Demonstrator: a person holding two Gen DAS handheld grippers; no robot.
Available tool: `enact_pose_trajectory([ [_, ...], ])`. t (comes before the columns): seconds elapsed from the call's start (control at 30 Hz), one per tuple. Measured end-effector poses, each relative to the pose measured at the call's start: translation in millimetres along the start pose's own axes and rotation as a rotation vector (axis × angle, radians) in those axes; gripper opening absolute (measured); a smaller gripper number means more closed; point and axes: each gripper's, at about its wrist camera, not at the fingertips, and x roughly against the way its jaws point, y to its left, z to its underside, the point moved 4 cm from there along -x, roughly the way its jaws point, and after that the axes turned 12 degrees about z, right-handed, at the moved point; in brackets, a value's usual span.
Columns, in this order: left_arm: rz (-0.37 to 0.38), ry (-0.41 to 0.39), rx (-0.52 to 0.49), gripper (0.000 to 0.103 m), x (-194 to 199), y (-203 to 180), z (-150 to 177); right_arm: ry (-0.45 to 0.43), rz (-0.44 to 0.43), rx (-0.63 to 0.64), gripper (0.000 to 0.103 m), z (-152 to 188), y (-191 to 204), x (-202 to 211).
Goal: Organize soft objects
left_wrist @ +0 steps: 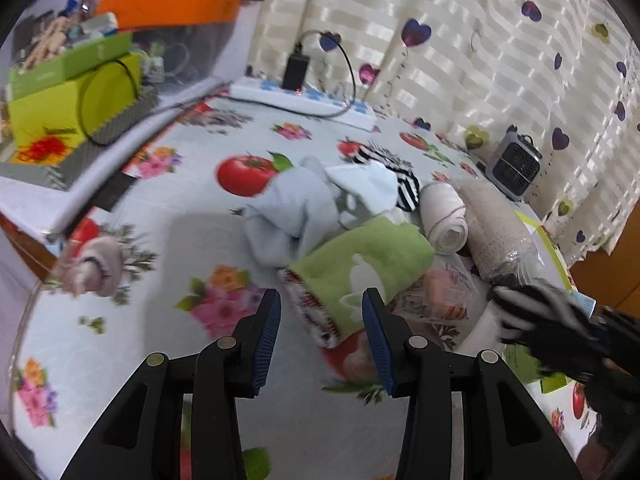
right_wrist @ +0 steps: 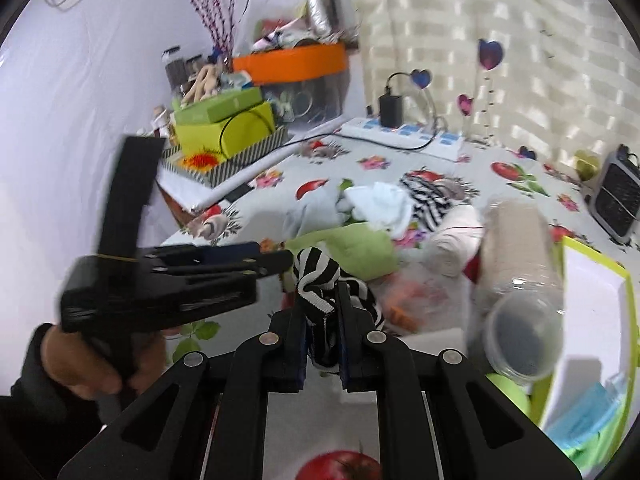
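Note:
A pile of soft things lies on the flowered tablecloth (left_wrist: 168, 216): a green towel (left_wrist: 360, 264), a pale blue cloth (left_wrist: 288, 208), a black-and-white striped cloth (left_wrist: 400, 176), a rolled white bandage (left_wrist: 444, 216) and a beige roll in clear plastic (left_wrist: 496, 232). My left gripper (left_wrist: 322, 316) is open just in front of the green towel's near end. My right gripper (right_wrist: 323, 308) is shut on a black-and-white striped sock (right_wrist: 316, 284) and holds it above the table; it also shows blurred at the right of the left wrist view (left_wrist: 536, 316). The left gripper shows side-on in the right wrist view (right_wrist: 280, 260).
A lime-green tray (right_wrist: 592, 280) with white and blue items stands at the right. A power strip (left_wrist: 304, 100), a small grey heater (left_wrist: 514, 164), stacked green boxes (left_wrist: 68, 92) and an orange-lidded tub (left_wrist: 172, 4) line the back. A pinkish rolled sock (left_wrist: 92, 268) lies at the left.

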Motion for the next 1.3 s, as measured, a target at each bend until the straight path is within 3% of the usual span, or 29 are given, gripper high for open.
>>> enact_pose_trajectory([
  [0.17,0.016,0.035,0.062,0.043,-23,2,1,-0.008,0.016,-0.017,0.012,4,-11,12],
  [0.37,0.034,0.046,0.050,0.042,-36,-12,2,-0.019,0.020,-0.026,0.012,5,-20,18],
  [0.53,0.038,0.034,0.049,0.030,-34,-16,4,-0.026,0.029,-0.035,0.012,10,-25,24],
  [0.67,0.045,0.018,0.050,0.024,-26,-17,8,-0.031,0.029,-0.046,0.012,13,-30,29],
  [1.13,0.056,-0.085,0.050,0.019,40,-26,18,-0.062,0.035,-0.072,0.012,25,-40,58],
  [1.3,0.069,-0.084,0.036,0.018,53,-38,27,-0.063,0.029,-0.077,0.012,30,-39,65],
])
